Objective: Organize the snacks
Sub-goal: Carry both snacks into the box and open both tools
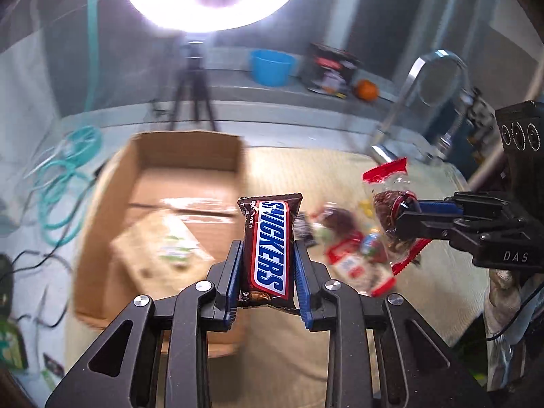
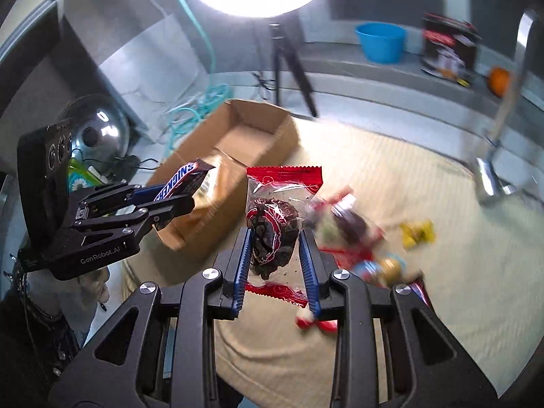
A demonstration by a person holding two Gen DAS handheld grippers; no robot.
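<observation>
Left wrist view: brown Snickers bar (image 1: 268, 251) stands upright, clamped in the left gripper (image 1: 268, 255); right gripper (image 2: 277, 255), angled downward, grips a red-edged clear-wrapped chocolate cookie (image 2: 272, 234).

Glossy plastic wrapper on Snickers bar (image 1: 268, 248); beside it, matt brown cardboard box (image 1: 102, 224) on ribbed beige cloth (image 1: 425, 306).

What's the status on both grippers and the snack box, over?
Left gripper shut on Snickers bar. Right gripper shut on red-ended cookie packet. Cardboard box open ahead, path clear.
</observation>
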